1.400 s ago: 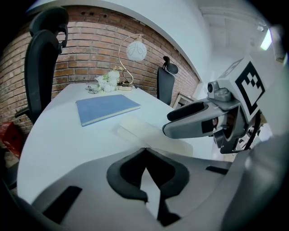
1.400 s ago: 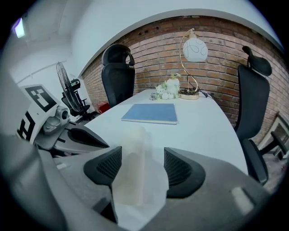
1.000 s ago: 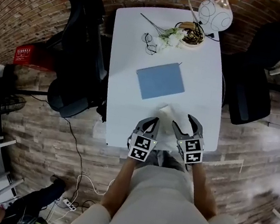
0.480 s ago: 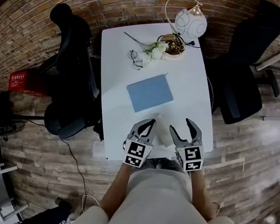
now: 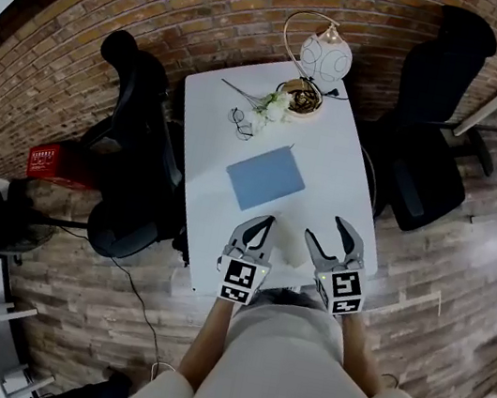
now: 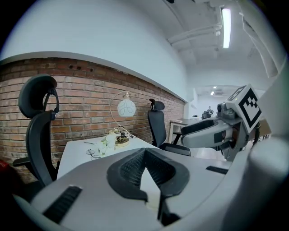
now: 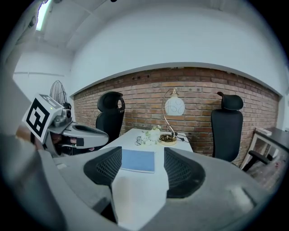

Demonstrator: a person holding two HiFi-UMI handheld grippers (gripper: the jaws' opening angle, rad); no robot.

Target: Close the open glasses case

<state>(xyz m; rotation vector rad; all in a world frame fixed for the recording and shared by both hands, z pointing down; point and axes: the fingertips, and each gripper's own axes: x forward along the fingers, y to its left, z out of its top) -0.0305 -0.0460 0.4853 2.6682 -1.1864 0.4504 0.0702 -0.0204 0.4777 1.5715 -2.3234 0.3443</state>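
Observation:
A small white glasses case [image 5: 287, 240] lies at the near edge of the white table [image 5: 350, 164], between my two grippers. Whether its lid is up I cannot tell. My left gripper [image 5: 258, 226] hovers just left of it, its pads meeting at the tips [image 6: 144, 152] with nothing held. To the case's right is my right gripper [image 5: 333, 235], open and empty [image 7: 143, 153]. Between its jaws the right gripper view shows a white surface and the blue notebook [image 7: 137, 161].
A blue notebook [image 5: 266, 177] lies mid-table. Glasses [image 5: 240, 121], white flowers [image 5: 272, 107], a small dish and a globe lamp [image 5: 325, 59] stand at the far end. Black office chairs flank the table on the left [image 5: 133, 154] and right [image 5: 427, 158]. A brick wall is behind.
The head view has swung a little, so the table sits differently in the picture. Both grippers stay at the table's near edge on either side of the white case.

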